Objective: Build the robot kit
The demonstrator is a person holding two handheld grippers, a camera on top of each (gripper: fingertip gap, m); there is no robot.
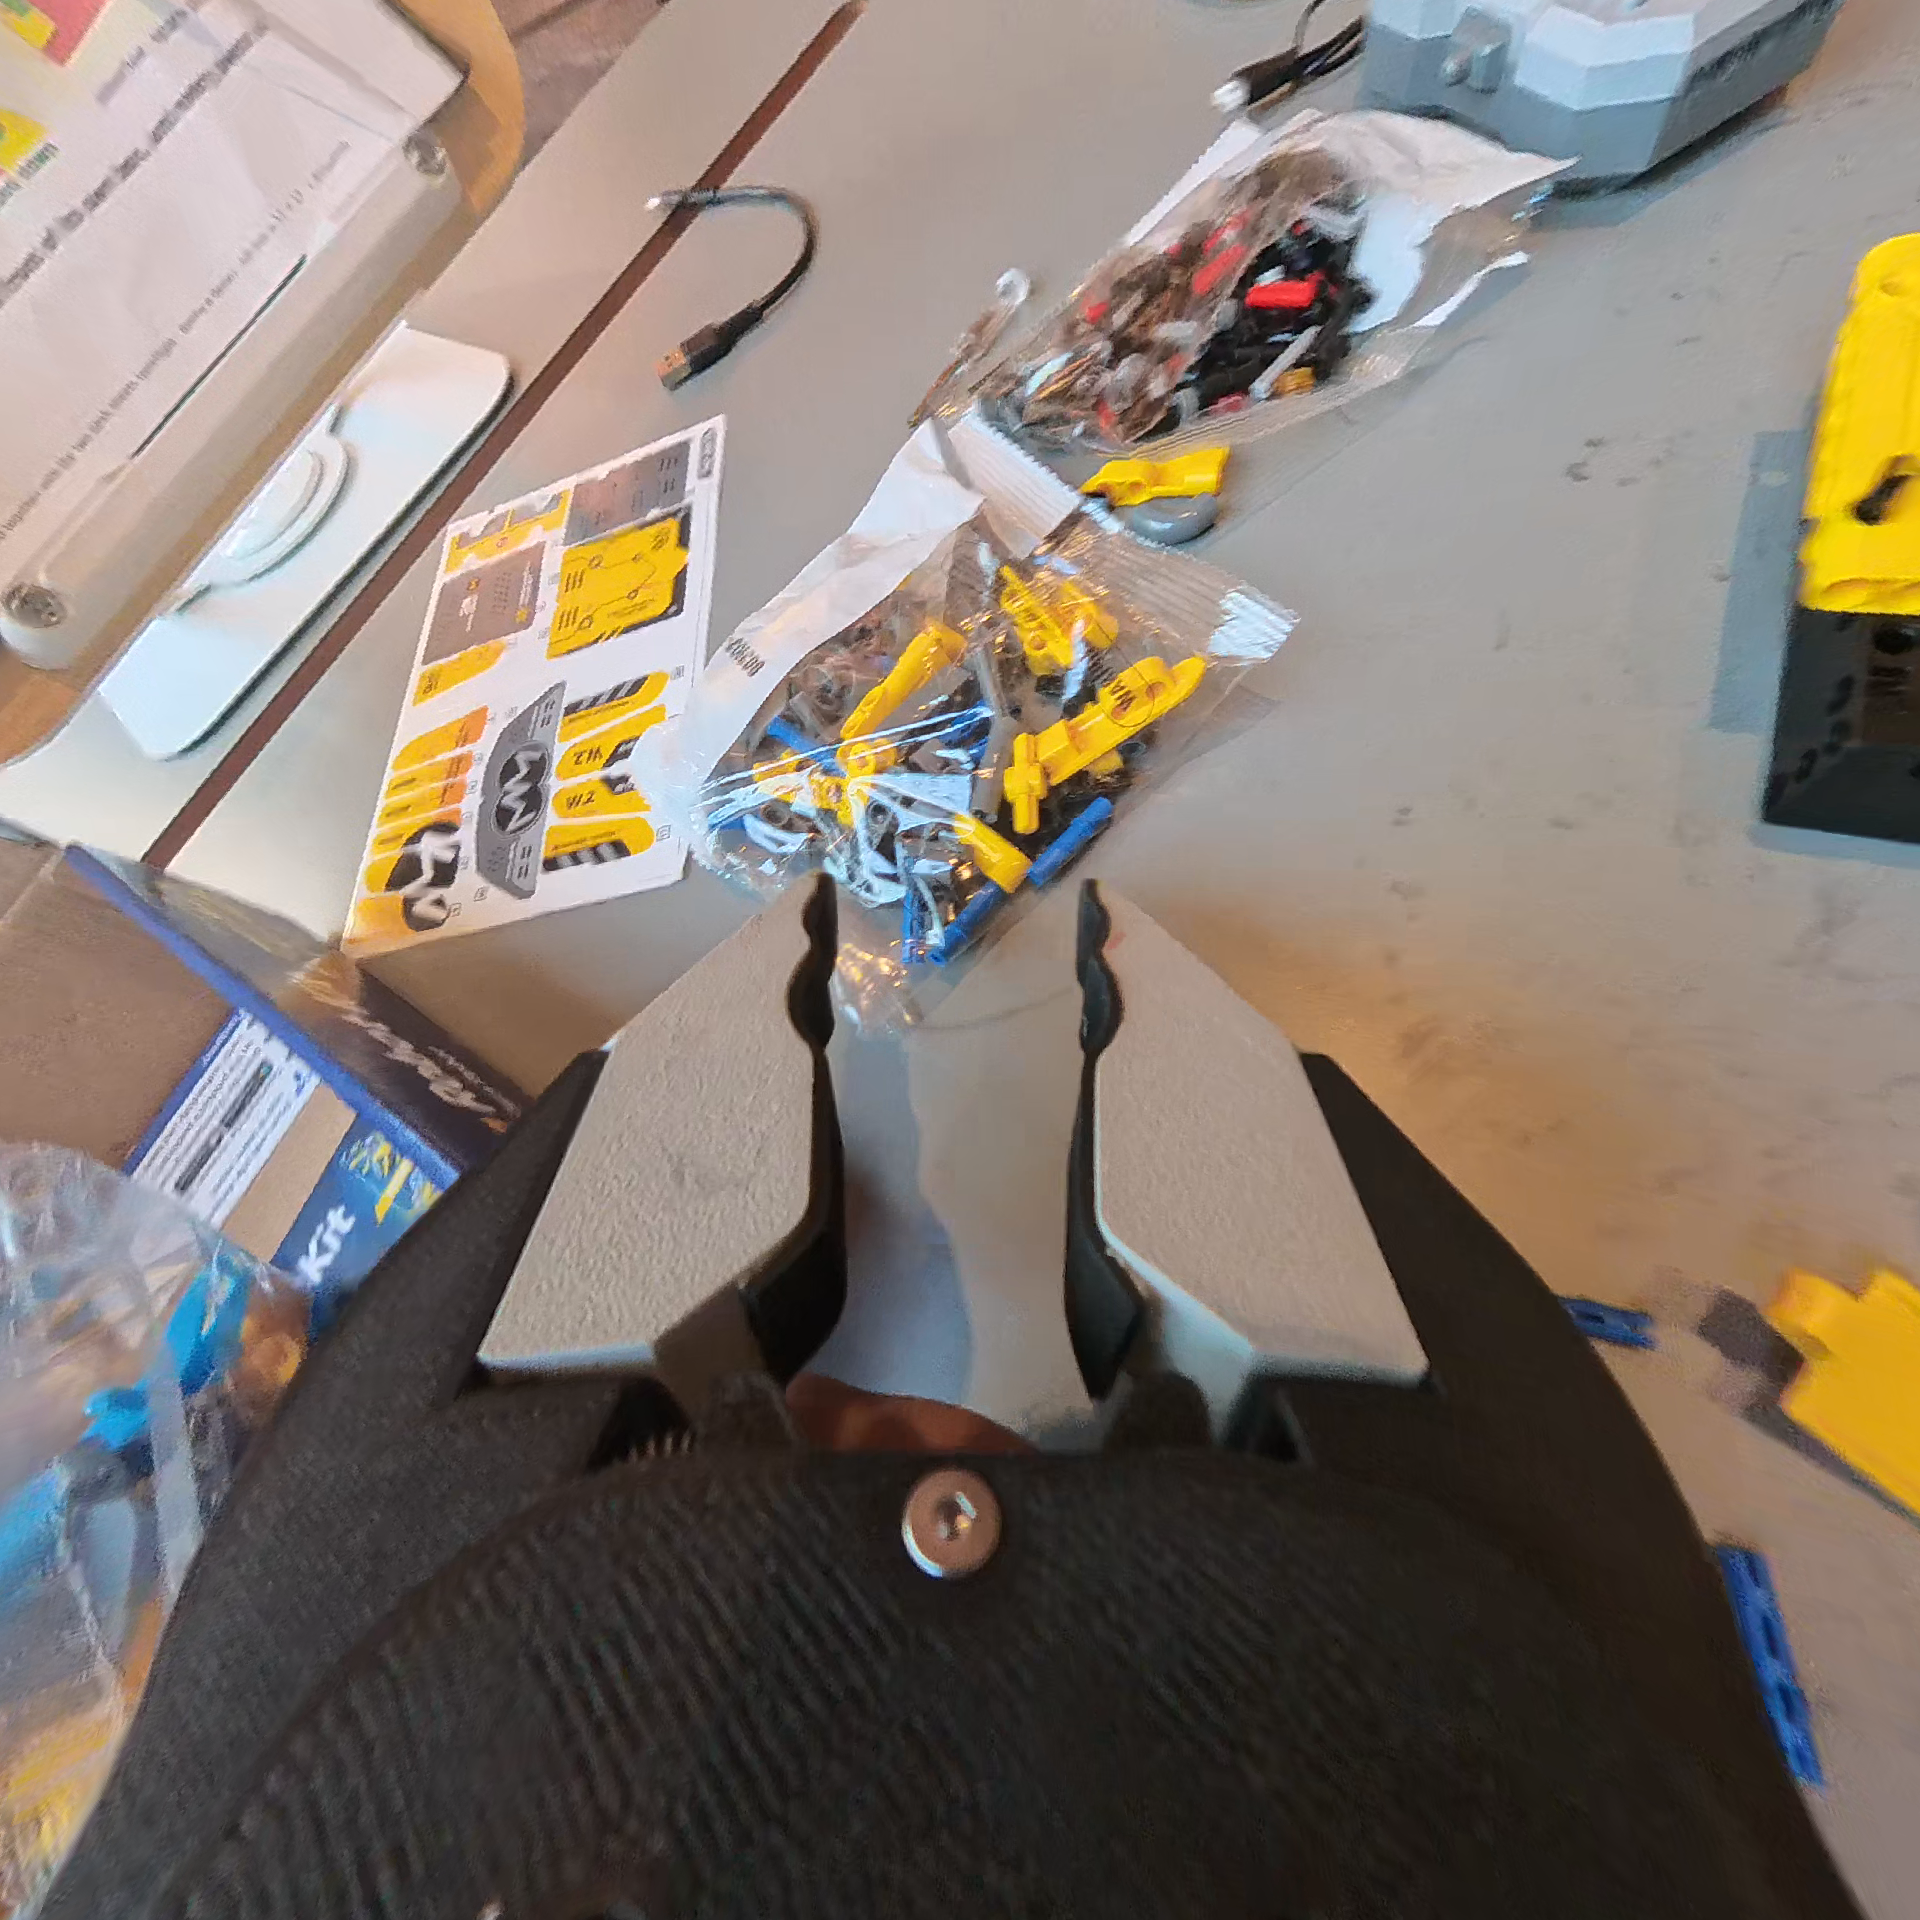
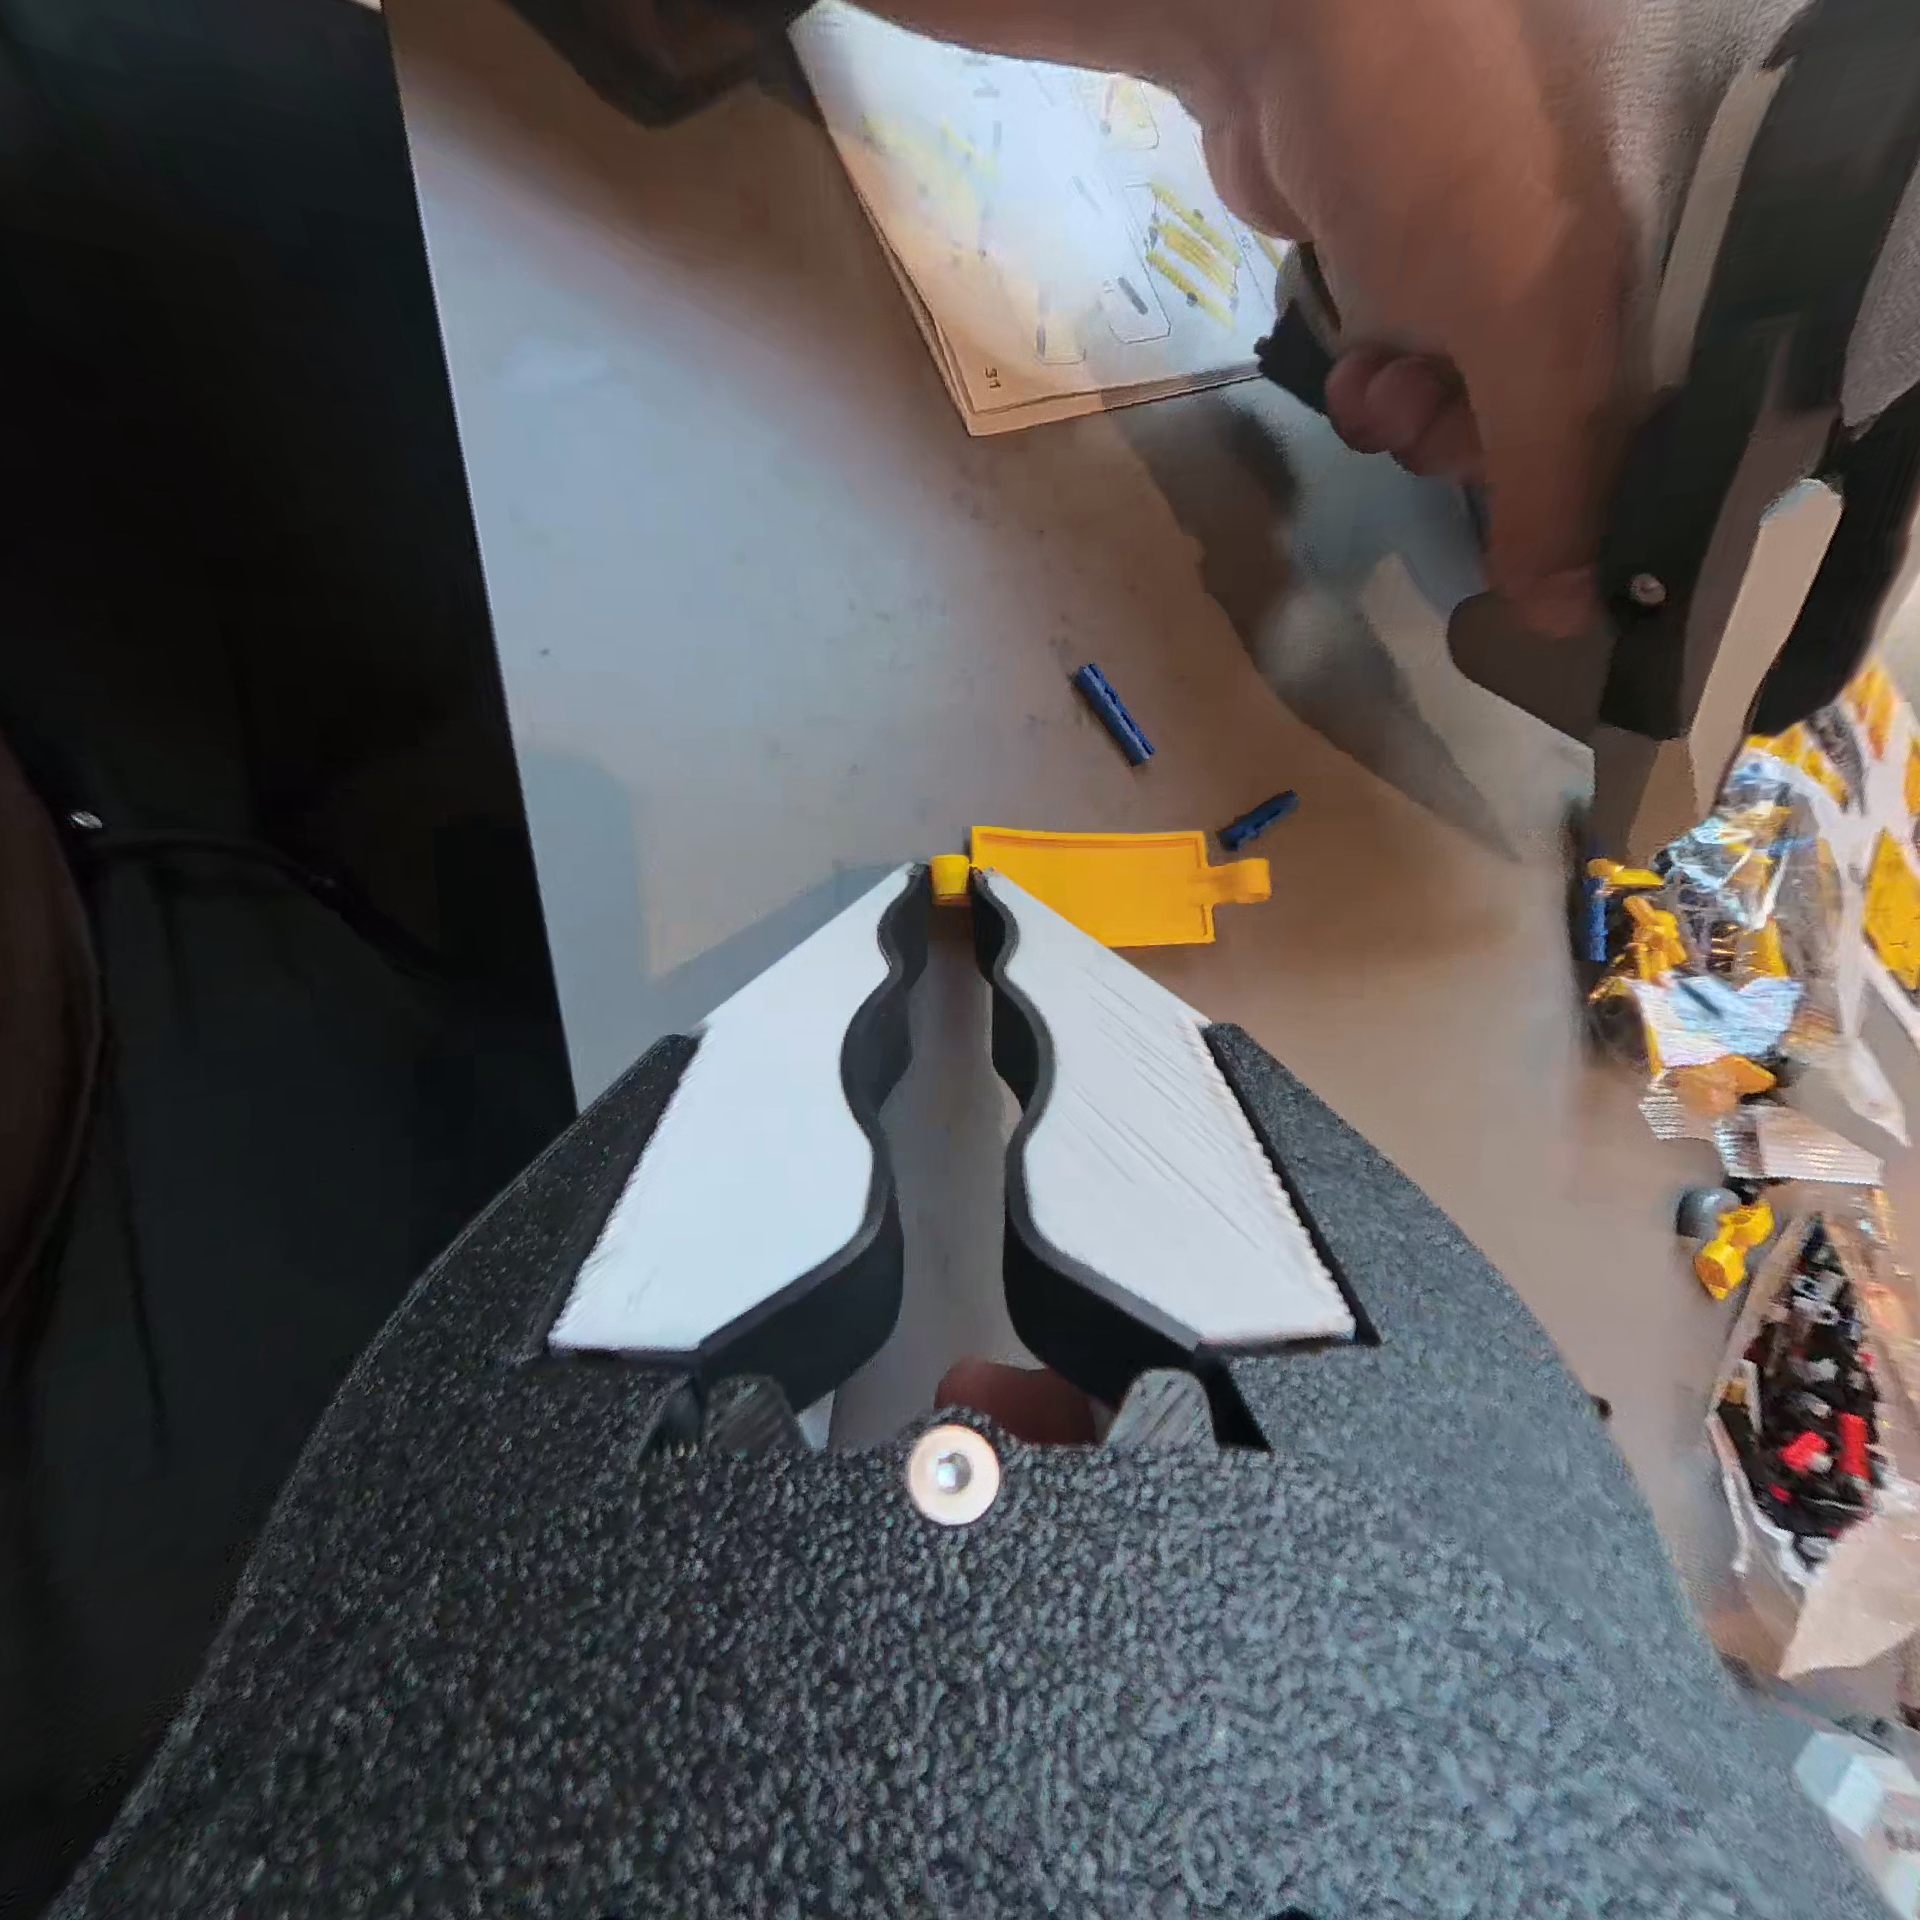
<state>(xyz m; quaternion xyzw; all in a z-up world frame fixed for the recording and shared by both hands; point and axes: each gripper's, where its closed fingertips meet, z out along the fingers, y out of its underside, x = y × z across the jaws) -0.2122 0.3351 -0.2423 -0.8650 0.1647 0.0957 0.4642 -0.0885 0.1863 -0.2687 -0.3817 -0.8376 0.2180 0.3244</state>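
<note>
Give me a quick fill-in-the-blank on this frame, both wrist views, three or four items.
1. The right gripper is closed on the small end tab of a flat ____ panel.
2. The left gripper has its jaws ____, just short of a clear bag of yellow and blue parts.
3. On the table beyond the panel lie two loose ____ pins.
4. Left of that bag lies a printed ____ sheet.

Missing words: yellow; open; blue; sticker

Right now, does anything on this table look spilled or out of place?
Yes. Two blue pins lie loose on the table, outside the torn-open parts bag, near the yellow panel that the right gripper pinches by its clip.
</note>
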